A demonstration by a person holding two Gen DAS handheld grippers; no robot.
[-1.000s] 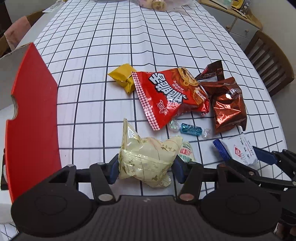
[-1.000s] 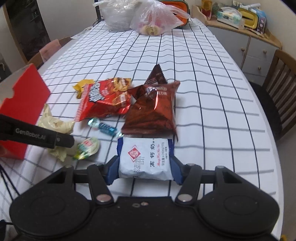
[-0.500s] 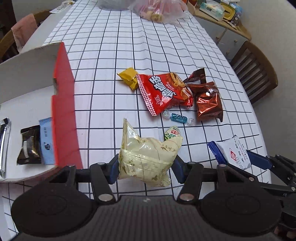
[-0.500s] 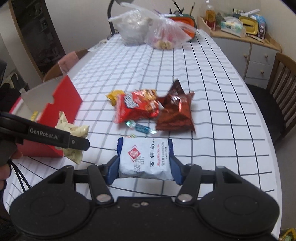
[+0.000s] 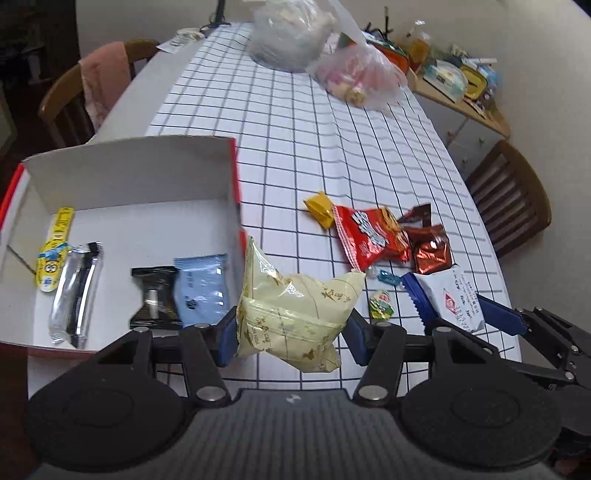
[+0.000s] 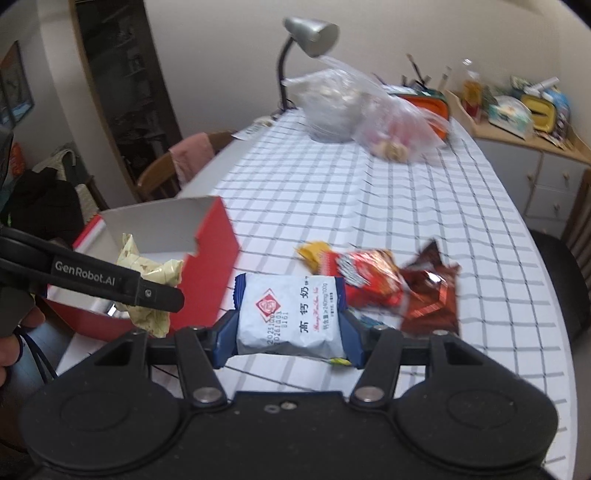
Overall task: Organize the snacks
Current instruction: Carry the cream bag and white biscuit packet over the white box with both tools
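Left gripper (image 5: 290, 332): jaws pinching a pale yellow packet (image 5: 295, 314) by its sides; packet hangs clear of the cloth, just beside the near right corner of the box.
Right gripper (image 6: 288, 338): jaws pinching a white and blue packet (image 6: 291, 317) by its two ends; packet held level, off the table, to the right of the box.
Box (image 5: 129, 173): red outside, white inside, open top, on the left part of the table. Inside, left to right: yellow strip packet (image 5: 53, 251), silver packet (image 5: 74, 291), black packet (image 5: 155, 295), light blue packet (image 5: 201, 288).
Loose snacks, right of the box on the cloth: small green and white sweet (image 5: 380, 304), blue wrapped sweet (image 5: 386, 277), red packet (image 5: 369, 236), brown foil packet (image 5: 430, 247) touching the red one, small yellow packet (image 5: 319, 208) at the red one's far end.
Table (image 6: 406, 206): white cloth with dark grid.
Beyond the box, far end of table: two clear plastic bags (image 6: 369, 110), grey desk lamp (image 6: 310, 31).
Chairs: one past the box with pink cloth (image 6: 192, 155) on it; one (image 5: 513, 192) off the right edge.
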